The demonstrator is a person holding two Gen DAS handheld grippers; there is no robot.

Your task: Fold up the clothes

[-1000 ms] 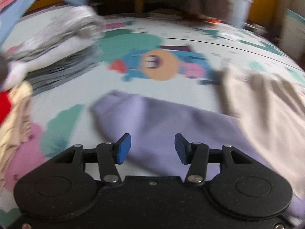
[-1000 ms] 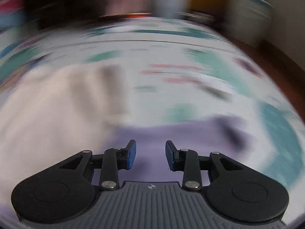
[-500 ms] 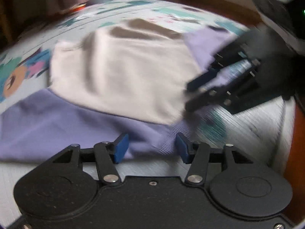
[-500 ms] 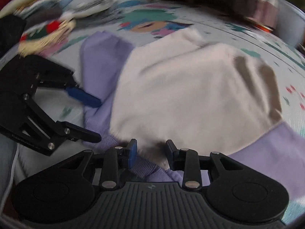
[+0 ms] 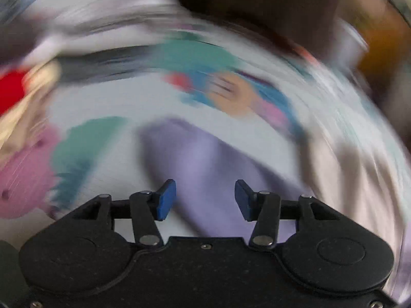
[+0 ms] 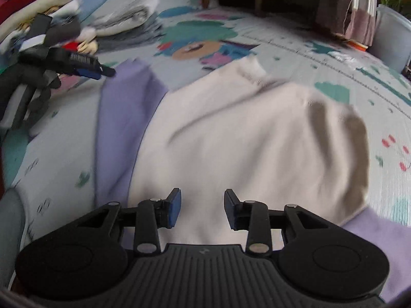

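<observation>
A lavender garment (image 6: pixel 123 113) lies spread on the patterned play mat (image 6: pixel 321 59), with a cream garment (image 6: pixel 244 141) lying on top of its middle. My right gripper (image 6: pixel 203 209) is open and empty, low over the near edge of the cream garment. My left gripper (image 5: pixel 203 199) is open and empty over the lavender garment's left end (image 5: pixel 197 159); that view is heavily blurred. The left gripper also shows in the right wrist view (image 6: pixel 84 69) at the far left, near the lavender end. The cream garment shows at the right of the left view (image 5: pixel 359 179).
A stack of folded grey and white clothes (image 6: pixel 131 18) and a heap of mixed clothes (image 6: pixel 51 12) lie at the mat's far left. A white bin (image 6: pixel 393 36) and a curtain (image 6: pixel 359 7) stand at the back right.
The left gripper swung back left, from facing the cream garment and right gripper to the lavender end. The right gripper moved forward over the cream garment. Both stayed open.
</observation>
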